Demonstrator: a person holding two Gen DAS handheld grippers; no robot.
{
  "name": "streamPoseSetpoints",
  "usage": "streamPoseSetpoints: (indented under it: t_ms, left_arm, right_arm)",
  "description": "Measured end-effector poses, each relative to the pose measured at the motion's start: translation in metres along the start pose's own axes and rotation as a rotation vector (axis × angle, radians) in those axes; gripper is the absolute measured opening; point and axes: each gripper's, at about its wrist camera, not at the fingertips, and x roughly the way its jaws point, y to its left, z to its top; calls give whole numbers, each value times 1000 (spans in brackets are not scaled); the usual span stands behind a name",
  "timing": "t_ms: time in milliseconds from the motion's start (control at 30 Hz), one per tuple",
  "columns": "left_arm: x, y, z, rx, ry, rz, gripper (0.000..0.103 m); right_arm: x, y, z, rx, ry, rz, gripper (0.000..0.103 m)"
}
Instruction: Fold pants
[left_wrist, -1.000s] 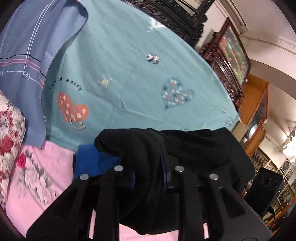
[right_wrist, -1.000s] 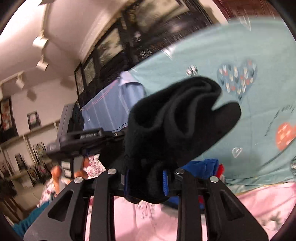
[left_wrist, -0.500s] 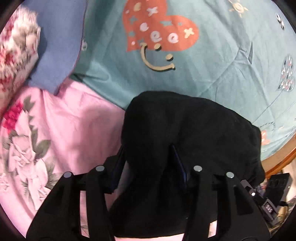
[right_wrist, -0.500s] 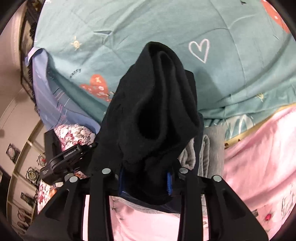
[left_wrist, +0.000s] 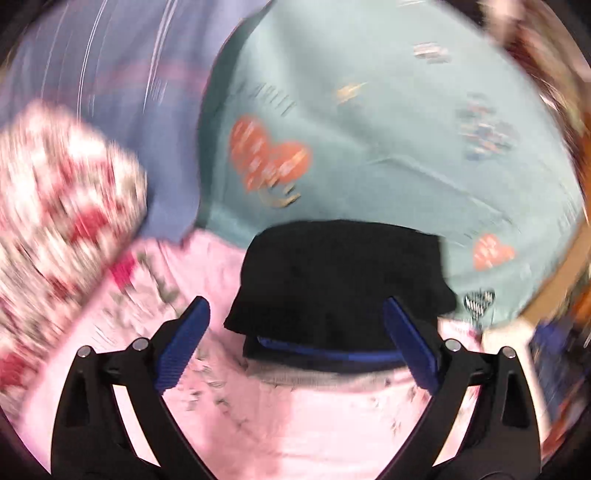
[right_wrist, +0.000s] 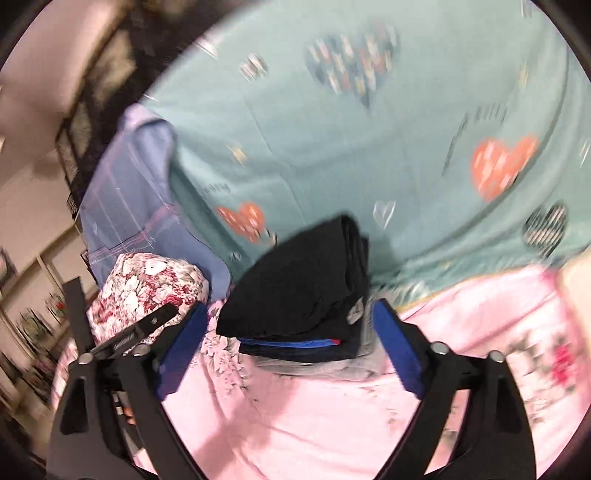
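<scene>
1. I see the folded black pants (left_wrist: 340, 280) lying on top of a stack of folded clothes (right_wrist: 314, 354) on the pink floral sheet (left_wrist: 295, 424); no container in sight, only that stack.
2. Under the pants there's a dark garment with a blue stripe (right_wrist: 288, 343), and grey fabric (right_wrist: 332, 369) at the bottom.
3. The teal heart-print sheet (right_wrist: 332, 147) lies just beyond the pants; a floral pillow (right_wrist: 147, 284) sits to their left, with blue-grey cloth (right_wrist: 129, 192) behind it.
4. My left gripper (left_wrist: 299, 341) has its blue fingers (left_wrist: 184, 343) spread wide, one on each side of the pants, holding nothing. The view is blurred, so I can't tell whether a finger brushes the cloth.
5. My right gripper (right_wrist: 288, 350) is spread wide too, its fingers (right_wrist: 399, 347) flanking the stack and empty.
</scene>
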Motion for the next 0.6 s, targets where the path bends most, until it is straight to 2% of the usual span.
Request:
streamPoseSetpoints:
  t_ms: [33, 167, 267, 400, 533, 600]
  left_arm:
    - [-20, -10, -7, 48, -37, 8, 101]
    - [-100, -47, -66, 239, -166, 81, 101]
    - [-124, -64, -105, 314, -181, 101, 101]
    - [-122, -84, -146, 369, -180, 118, 101]
    - [-108, -104, -171, 415, -152, 133, 101]
    - [-97, -110, -179, 436, -132, 141, 101]
  right_arm:
    - [-28, 8, -10, -48, -58, -25, 102]
    - [-94, 20, -71, -176, -186, -77, 102]
    - [-115, 11, -129, -180, -240, -94, 102]
    - [-110, -10, -187, -105, -263, -119, 102]
    - [-86, -22, -212, -23, -241, -111, 102]
    - [-77, -22, -218, -17, -201, -107, 102]
